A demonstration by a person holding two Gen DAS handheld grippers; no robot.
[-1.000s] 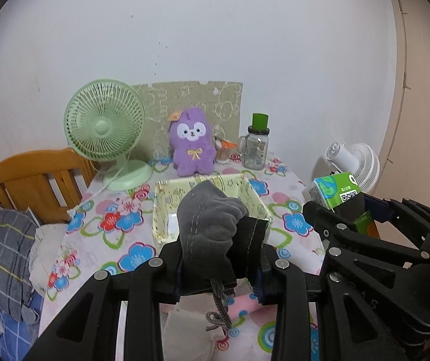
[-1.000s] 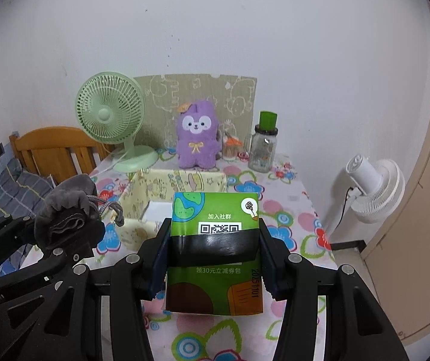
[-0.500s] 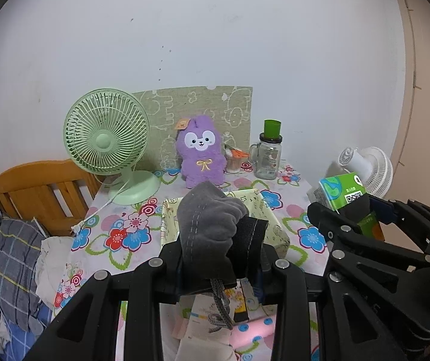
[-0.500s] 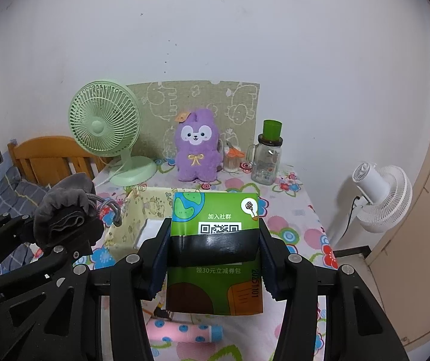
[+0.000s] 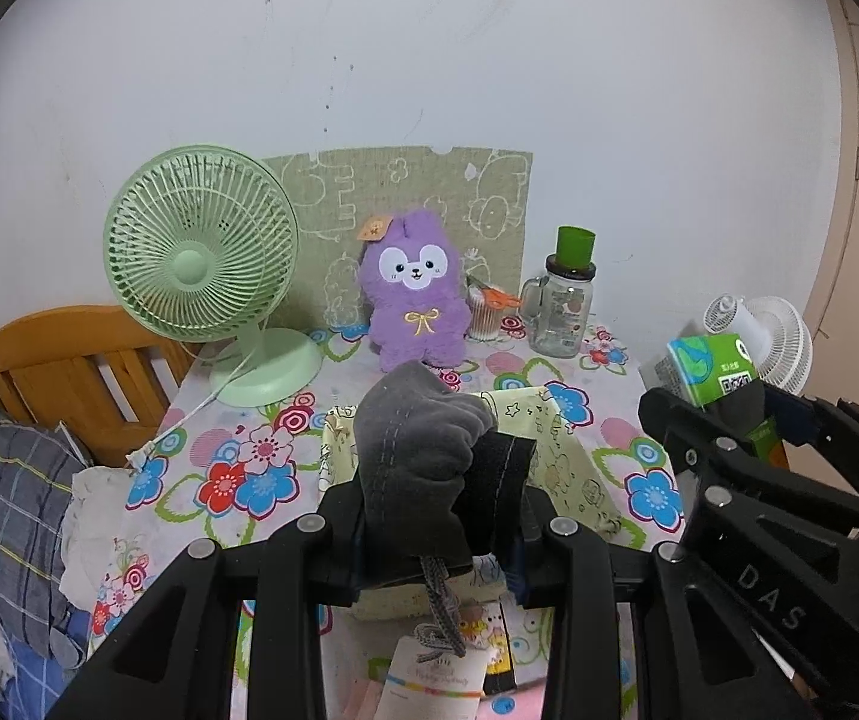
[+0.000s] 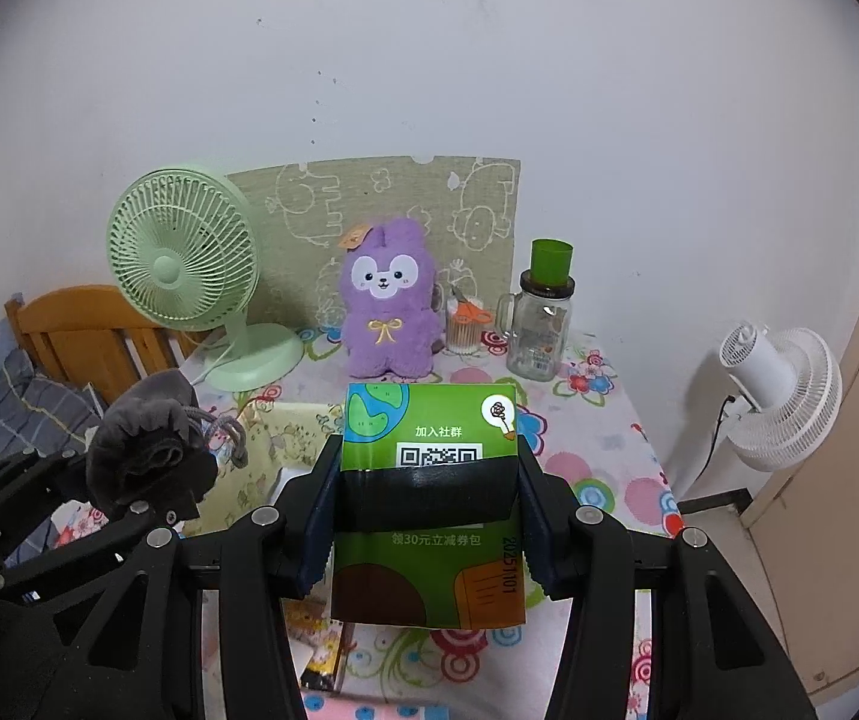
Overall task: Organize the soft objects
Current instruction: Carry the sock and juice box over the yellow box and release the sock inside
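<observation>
My left gripper [image 5: 438, 531] is shut on a grey drawstring pouch [image 5: 417, 450], whose cord dangles below the jaws. In the right wrist view that pouch [image 6: 147, 444] shows at the left. My right gripper [image 6: 426, 531] is shut on a green tissue pack [image 6: 429, 498] with a QR code; the same tissue pack [image 5: 714, 369] appears at the right of the left wrist view. Both are held above the near part of a floral table [image 5: 237, 468]. A pale yellow fabric basket [image 5: 561, 456] stands on the table just beyond them. A purple plush toy [image 5: 414, 300] sits upright at the back.
A green desk fan [image 5: 201, 252] stands back left, its cord trailing over the table edge. A glass mug jar [image 5: 564, 306] with a green cup and a cotton-swab cup [image 6: 465, 330] stand back right. Small packets [image 5: 441, 678] lie below the grippers. A wooden bed frame [image 5: 69, 372] is left, a white fan [image 6: 780, 396] right.
Both grippers have drawn back from the wall together with their loads. The fan, plush and basket look farther off, and more of the near table with its packets shows.
</observation>
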